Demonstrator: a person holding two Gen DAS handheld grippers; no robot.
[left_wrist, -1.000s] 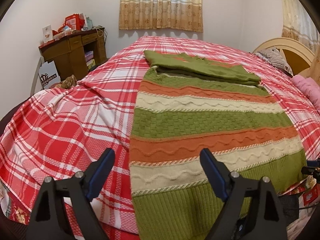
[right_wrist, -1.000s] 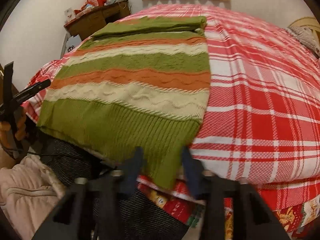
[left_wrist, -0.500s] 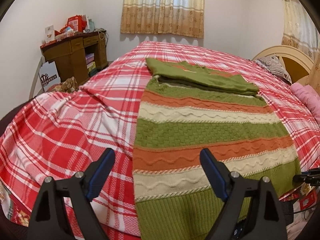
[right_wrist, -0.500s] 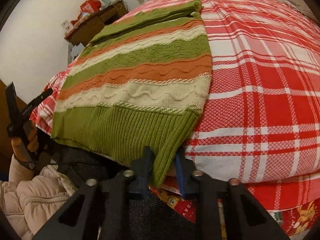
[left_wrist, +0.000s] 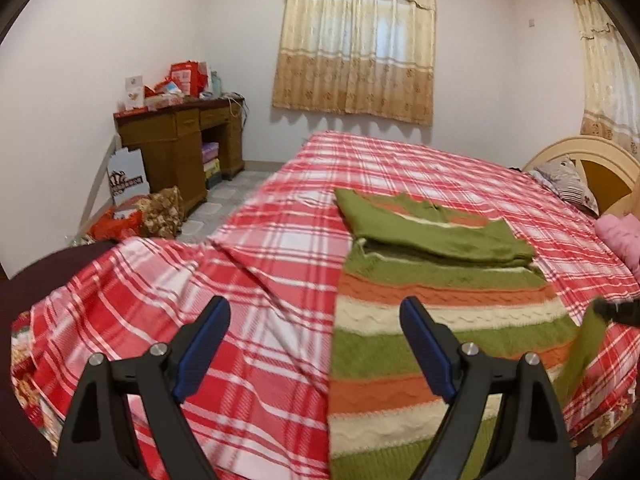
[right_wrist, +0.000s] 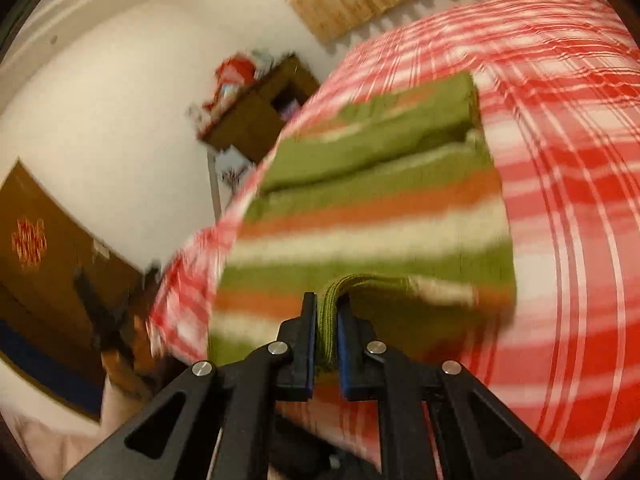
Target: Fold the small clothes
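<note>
A striped knit sweater [left_wrist: 432, 344] in green, orange and cream lies on the red plaid bed [left_wrist: 260, 280], its sleeves folded across the far end. My left gripper [left_wrist: 316, 344] is open and empty above the sweater's left edge, near its hem. My right gripper [right_wrist: 326, 336] is shut on the green ribbed hem corner [right_wrist: 326, 320] and holds it lifted over the sweater [right_wrist: 380, 208]. The lifted corner and the right gripper's tip show at the right of the left wrist view [left_wrist: 588, 344]. The right wrist view is blurred by motion.
A brown desk [left_wrist: 180, 140] with boxes stands by the far left wall, with bags on the floor beside it. A headboard [left_wrist: 592, 164] and pillows are at the far right. A curtained window [left_wrist: 356, 40] is behind the bed.
My right gripper has shut on the hem corner and lifted it up and forward over the sweater. My left gripper has risen and stayed open.
</note>
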